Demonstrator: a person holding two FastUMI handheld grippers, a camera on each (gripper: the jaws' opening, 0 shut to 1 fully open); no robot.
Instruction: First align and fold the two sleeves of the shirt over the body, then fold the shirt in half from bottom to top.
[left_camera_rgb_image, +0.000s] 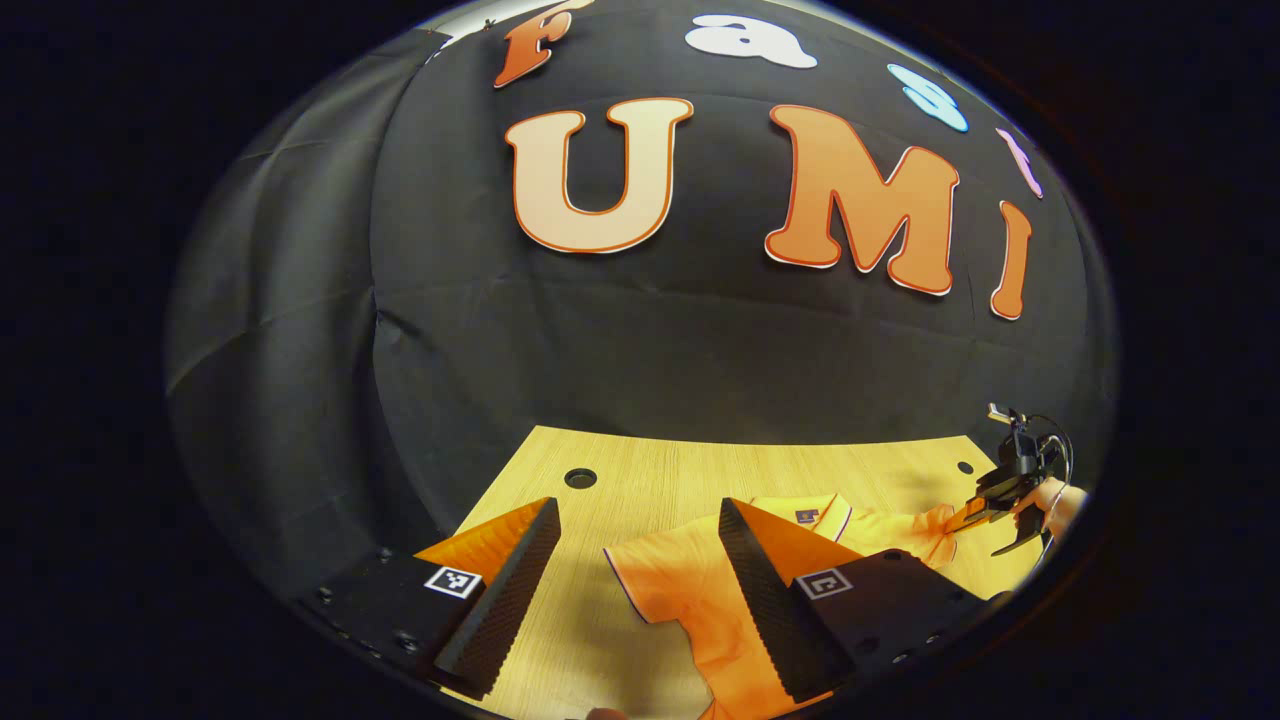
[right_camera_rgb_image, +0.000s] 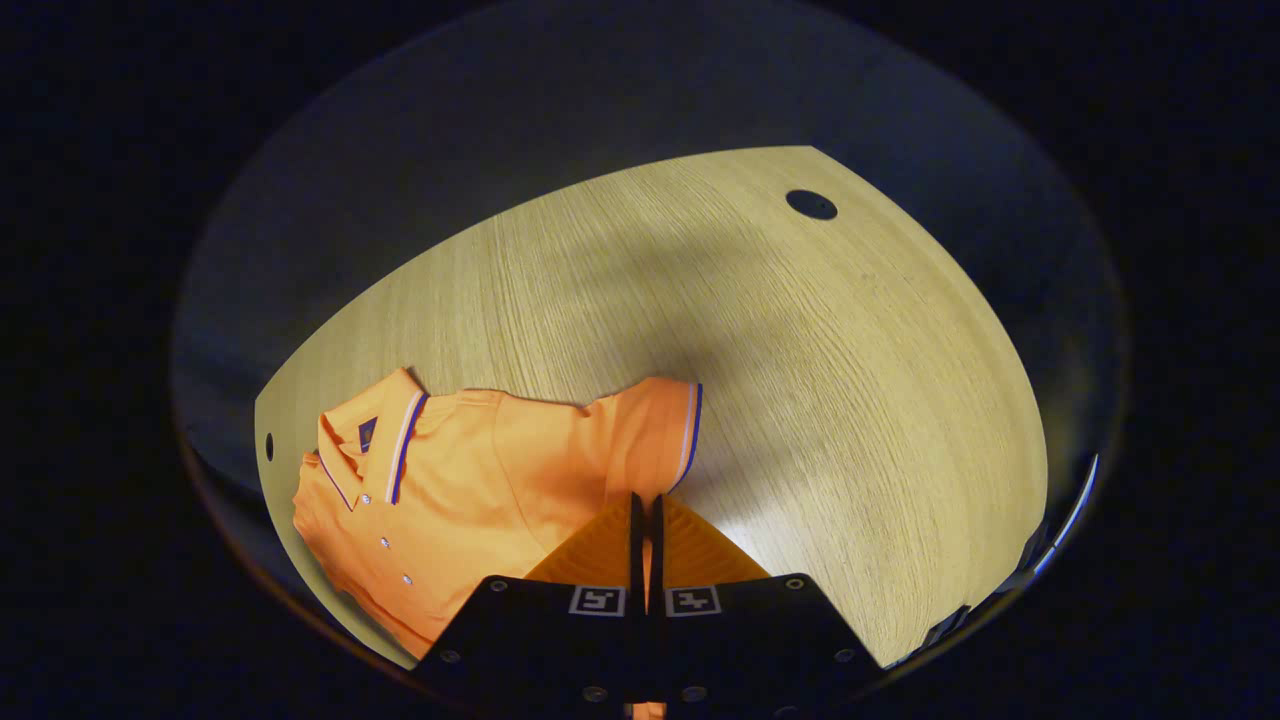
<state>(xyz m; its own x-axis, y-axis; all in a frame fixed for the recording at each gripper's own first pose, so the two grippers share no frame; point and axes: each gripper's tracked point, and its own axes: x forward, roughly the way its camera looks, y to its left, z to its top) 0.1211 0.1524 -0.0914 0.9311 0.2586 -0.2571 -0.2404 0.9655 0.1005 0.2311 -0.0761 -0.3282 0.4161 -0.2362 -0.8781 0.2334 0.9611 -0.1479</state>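
Currently: orange polo shirt (right_camera_rgb_image: 450, 480) lying by the tabletop (right_camera_rgb_image: 700, 300) near edge. Right tool (right_camera_rgb_image: 645, 515) clenching its sleeve (right_camera_rgb_image: 640, 425); left tool (left_camera_rgb_image: 640, 560) hanging released. Sleeve-folding step; next, carrying sleeve over body.

In the left gripper view, we see the polo shirt (left_camera_rgb_image: 690, 590) lying on the table (left_camera_rgb_image: 650, 470), its sleeve between our left gripper (left_camera_rgb_image: 635, 520)'s spread fingers. The collar (left_camera_rgb_image: 815, 512) lies beyond, toward the booth wall. Farther right, the right gripper (left_camera_rgb_image: 985, 515) sits at the shirt's other sleeve (left_camera_rgb_image: 925, 530). A round hole (left_camera_rgb_image: 580, 478) lies ahead, near the table's far edge.
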